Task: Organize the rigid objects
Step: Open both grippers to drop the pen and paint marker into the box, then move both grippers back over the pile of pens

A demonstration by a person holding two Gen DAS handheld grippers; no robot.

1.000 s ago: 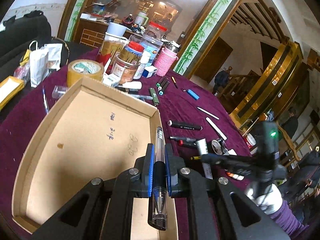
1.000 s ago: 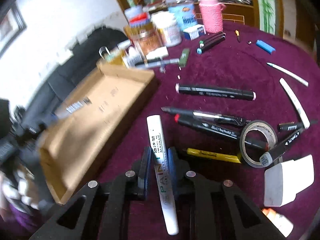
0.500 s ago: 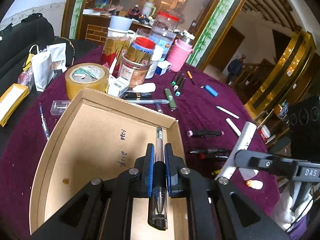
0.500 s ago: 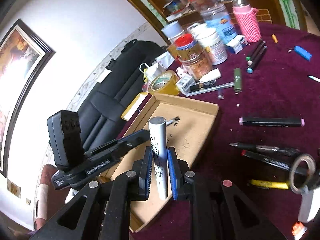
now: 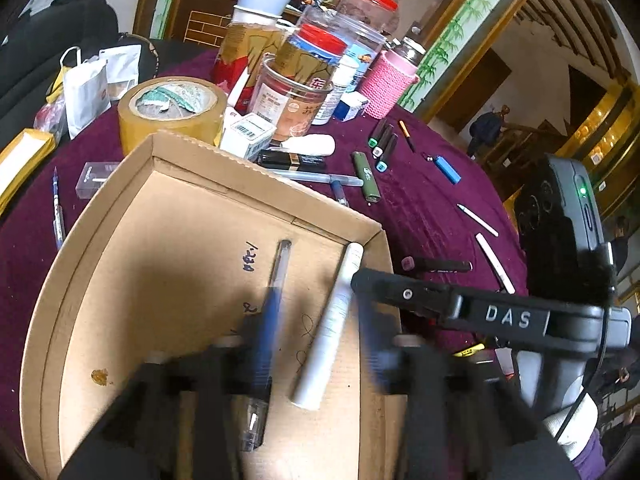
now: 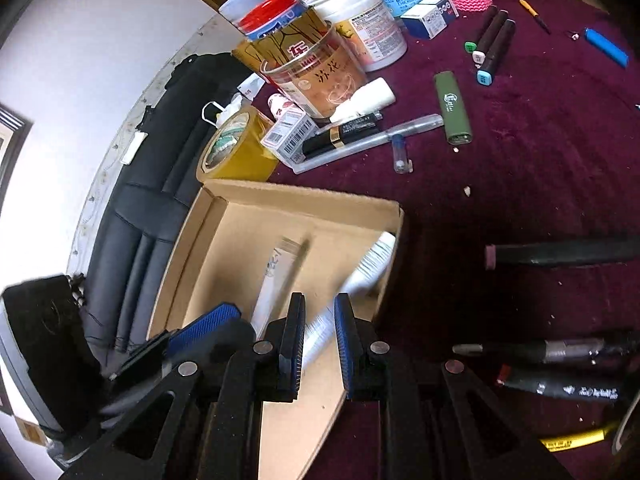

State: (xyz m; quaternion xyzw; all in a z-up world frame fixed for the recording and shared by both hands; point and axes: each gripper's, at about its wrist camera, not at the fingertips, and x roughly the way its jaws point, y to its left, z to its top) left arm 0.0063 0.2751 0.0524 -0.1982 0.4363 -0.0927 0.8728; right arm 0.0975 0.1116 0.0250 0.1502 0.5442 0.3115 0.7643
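My left claw (image 5: 312,336) is opening over the cardboard box (image 5: 248,172). The blue pen (image 5: 276,280) is loose between the jaws and pointing to 12 o'clock. My right claw (image 6: 318,320) is clamped on the white marker (image 5: 336,312), whose far tip is jammed in the box's 1 o'clock corner.

Risks:
- The pen could bounce or roll into the marker.
- The claws are crowded and could knock each other on pull-out.
- The marker, propped on the wall, could tip over the rim on release.
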